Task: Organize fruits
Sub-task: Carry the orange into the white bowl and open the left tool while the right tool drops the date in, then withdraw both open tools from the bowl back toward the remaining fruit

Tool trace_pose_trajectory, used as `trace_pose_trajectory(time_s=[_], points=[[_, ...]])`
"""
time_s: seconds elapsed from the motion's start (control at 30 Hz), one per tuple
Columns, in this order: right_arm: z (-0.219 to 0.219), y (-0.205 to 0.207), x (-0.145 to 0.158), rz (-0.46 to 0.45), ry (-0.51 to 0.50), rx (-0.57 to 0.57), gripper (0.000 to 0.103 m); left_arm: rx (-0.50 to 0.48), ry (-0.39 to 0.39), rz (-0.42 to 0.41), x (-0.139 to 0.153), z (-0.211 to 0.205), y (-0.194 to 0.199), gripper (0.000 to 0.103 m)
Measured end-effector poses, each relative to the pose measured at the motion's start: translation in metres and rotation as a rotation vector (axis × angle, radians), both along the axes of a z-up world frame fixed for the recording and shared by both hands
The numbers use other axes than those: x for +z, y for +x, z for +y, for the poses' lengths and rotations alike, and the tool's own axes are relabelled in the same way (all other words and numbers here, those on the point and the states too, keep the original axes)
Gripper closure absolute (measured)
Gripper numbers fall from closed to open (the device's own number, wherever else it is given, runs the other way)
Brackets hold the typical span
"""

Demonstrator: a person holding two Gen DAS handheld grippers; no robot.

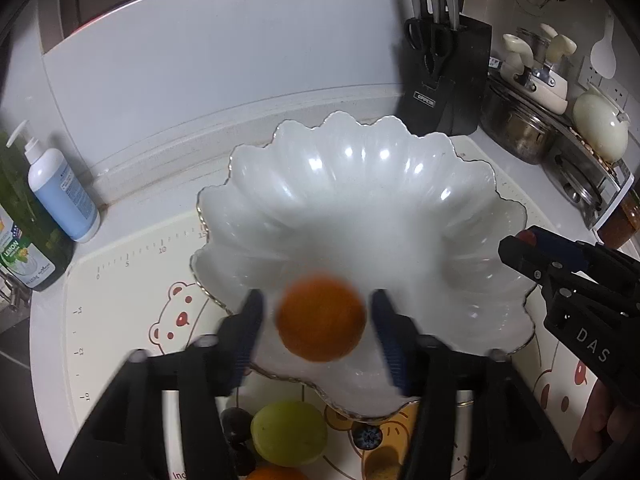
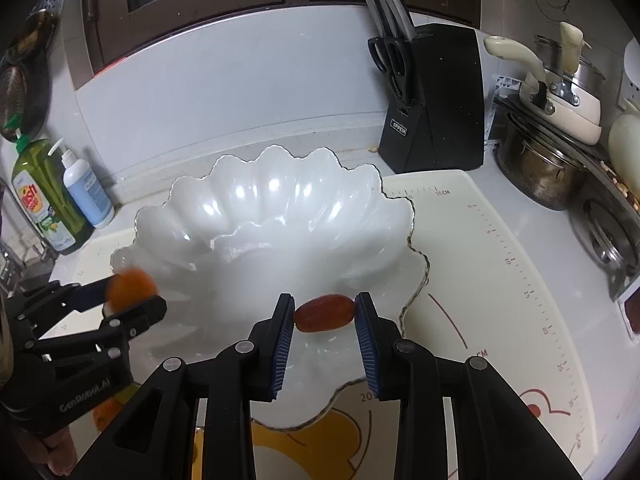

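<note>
Readable marks on the kitchen counter

The knife block (image 2: 434, 100) bears a small "OPPEIN" plate. The green bottle (image 1: 24, 240) reads "LEMON". The right gripper (image 1: 520, 256) carries "DAS" on its body, the left gripper (image 2: 132, 296) "GenRobot.AI". The mat (image 2: 500, 280) has ruler marks: 5, 10, 15, 20, 25, "CM", "55 CM".

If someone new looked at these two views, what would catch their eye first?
Most likely the big white scalloped bowl in the middle of the counter mat, empty inside. Next, the bright orange fruit, blurred, between the open jaws of the left gripper over the bowl's near rim, with gaps on both sides. Then the small reddish-brown fruit pinched in the right gripper above the bowl's near right edge.
</note>
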State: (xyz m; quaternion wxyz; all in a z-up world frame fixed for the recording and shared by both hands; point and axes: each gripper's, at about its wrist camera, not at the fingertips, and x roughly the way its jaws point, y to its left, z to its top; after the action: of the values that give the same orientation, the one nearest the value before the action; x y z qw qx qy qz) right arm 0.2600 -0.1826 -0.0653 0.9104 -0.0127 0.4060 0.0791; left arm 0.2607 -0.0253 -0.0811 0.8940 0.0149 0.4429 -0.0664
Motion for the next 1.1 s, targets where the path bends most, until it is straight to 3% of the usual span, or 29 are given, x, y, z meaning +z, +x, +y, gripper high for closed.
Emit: trace_pose_trajectory(time_s=[0.2, 0.27, 0.3, 0.57, 1.1], points=[[0.0, -0.005, 0.007, -0.035, -0.03, -0.033, 0.038, 0.015, 0.007, -0.008, 0.005, 0.003, -0.002, 0.033], [-0.002, -0.007, 0.012, -0.055, -0.044, -0.057, 0.018, 0.026, 0.013, -0.013, 0.007, 0.004, -0.004, 0.026], [-0.002, -0.009, 0.014, -0.067, -0.052, -0.071, 0.016, 0.033, 0.016, -0.018, 0.009, 0.005, -0.006, 0.023], [-0.003, -0.017, 0.028, -0.094, -0.066, -0.105, 0.014, 0.068, 0.037, -0.058, 0.027, 0.011, -0.019, 0.012], [-0.002, -0.055, 0.057, -0.139, -0.051, -0.13, 0.014, 0.077, 0.05, -0.122, 0.063, 0.016, -0.056, 0.011]])
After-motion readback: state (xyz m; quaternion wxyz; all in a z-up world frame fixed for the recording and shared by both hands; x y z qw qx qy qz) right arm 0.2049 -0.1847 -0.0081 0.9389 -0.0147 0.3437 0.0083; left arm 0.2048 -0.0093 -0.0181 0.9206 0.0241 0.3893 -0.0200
